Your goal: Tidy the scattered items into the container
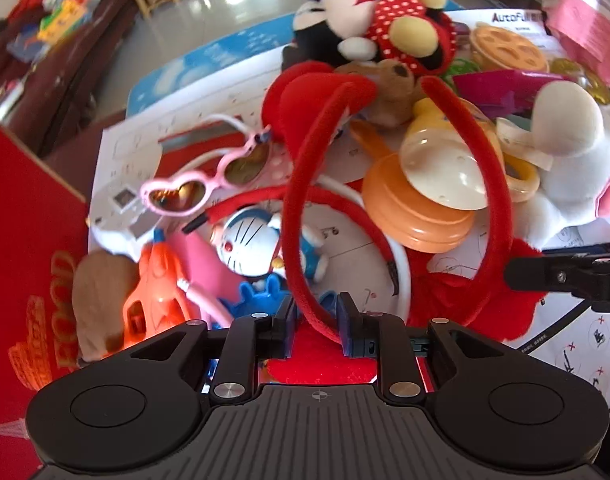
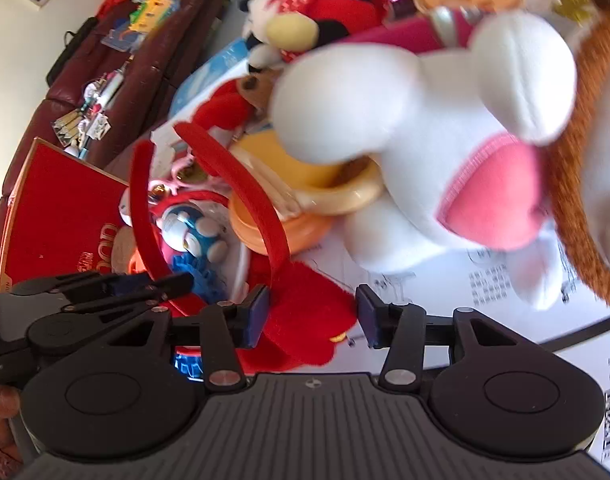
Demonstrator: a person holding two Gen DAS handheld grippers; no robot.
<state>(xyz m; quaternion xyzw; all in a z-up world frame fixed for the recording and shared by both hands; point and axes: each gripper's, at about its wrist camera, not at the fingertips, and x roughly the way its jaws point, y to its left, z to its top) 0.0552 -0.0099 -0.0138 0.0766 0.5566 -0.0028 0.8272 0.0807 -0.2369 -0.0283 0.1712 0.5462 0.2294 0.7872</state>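
Note:
My left gripper (image 1: 316, 312) is shut on a red velvet headband (image 1: 301, 184) and holds it up over the toy pile; the band also shows in the right wrist view (image 2: 249, 188). My right gripper (image 2: 312, 318) is open, with the headband's red plush part (image 2: 305, 320) between its fingers, and its black finger reaches in at the right of the left wrist view (image 1: 565, 276). A red box (image 1: 25, 264) stands at the left, also in the right wrist view (image 2: 61, 216). A Doraemon figure (image 1: 251, 240) and pink heart sunglasses (image 1: 209, 176) lie below the band.
A Minnie plush (image 1: 381, 28), a white plush (image 2: 425, 152), an orange lidded bottle (image 1: 421, 200), an orange toy (image 1: 157, 300) and several other toys crowd the white printed sheet (image 1: 585, 344). A dark red sofa (image 2: 117, 80) stands behind.

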